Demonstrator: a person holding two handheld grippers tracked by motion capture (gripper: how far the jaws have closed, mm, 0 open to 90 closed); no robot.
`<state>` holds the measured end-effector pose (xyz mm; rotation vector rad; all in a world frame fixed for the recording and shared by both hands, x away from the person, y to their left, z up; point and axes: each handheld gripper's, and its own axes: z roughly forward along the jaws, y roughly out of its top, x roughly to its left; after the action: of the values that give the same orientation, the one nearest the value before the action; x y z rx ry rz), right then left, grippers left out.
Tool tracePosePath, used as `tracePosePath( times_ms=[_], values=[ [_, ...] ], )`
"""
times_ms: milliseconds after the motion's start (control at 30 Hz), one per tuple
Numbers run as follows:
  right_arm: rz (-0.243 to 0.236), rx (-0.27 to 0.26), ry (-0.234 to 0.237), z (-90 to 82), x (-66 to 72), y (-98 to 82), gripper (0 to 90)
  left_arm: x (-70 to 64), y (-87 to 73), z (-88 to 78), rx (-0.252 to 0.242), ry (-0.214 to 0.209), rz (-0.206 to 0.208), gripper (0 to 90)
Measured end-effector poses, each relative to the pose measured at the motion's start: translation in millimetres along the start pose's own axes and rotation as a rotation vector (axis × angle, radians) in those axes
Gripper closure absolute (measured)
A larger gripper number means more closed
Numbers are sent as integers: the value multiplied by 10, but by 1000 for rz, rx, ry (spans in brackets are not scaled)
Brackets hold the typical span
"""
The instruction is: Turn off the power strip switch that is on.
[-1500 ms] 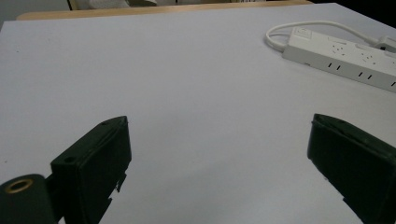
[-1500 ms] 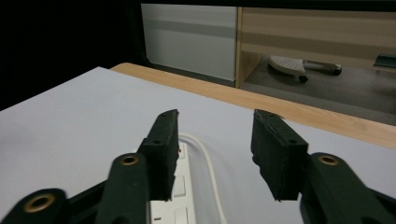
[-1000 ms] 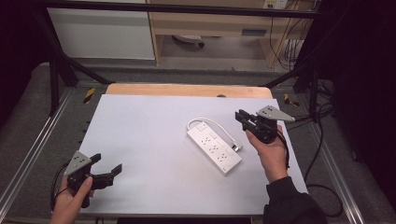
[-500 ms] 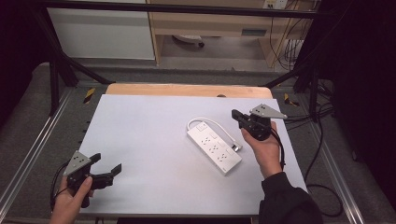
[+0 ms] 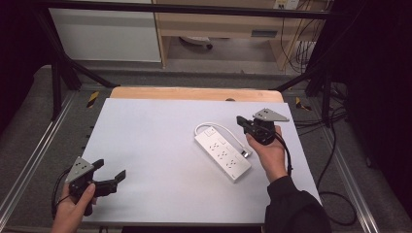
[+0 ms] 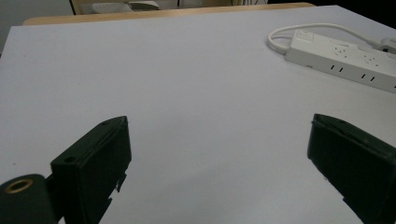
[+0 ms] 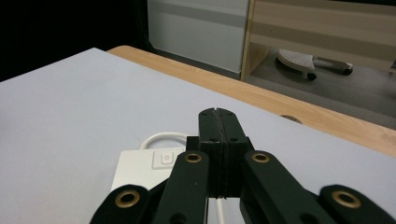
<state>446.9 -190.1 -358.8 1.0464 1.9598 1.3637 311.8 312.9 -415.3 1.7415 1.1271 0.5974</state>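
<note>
White table (image 5: 160, 145) | power strip (image 5: 222, 153) | right tool (image 5: 241, 121) closed, empty

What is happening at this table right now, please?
A person holds a pair of tongs in each hand over a white table. The right tongs have just been closing and are now shut with nothing between them, just above the switch end of a white power strip that lies flat with its cable looped beside it. The left tongs are open near the front left corner, far from the strip.
</note>
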Motion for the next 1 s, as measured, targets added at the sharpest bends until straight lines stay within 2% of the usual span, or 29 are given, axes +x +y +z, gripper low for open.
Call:
tracePosePath(
  times_ms=[1000],
  values=[
    [3, 106, 27, 268, 71, -164, 900, 10, -1, -5, -12, 6, 13, 62]
  ],
)
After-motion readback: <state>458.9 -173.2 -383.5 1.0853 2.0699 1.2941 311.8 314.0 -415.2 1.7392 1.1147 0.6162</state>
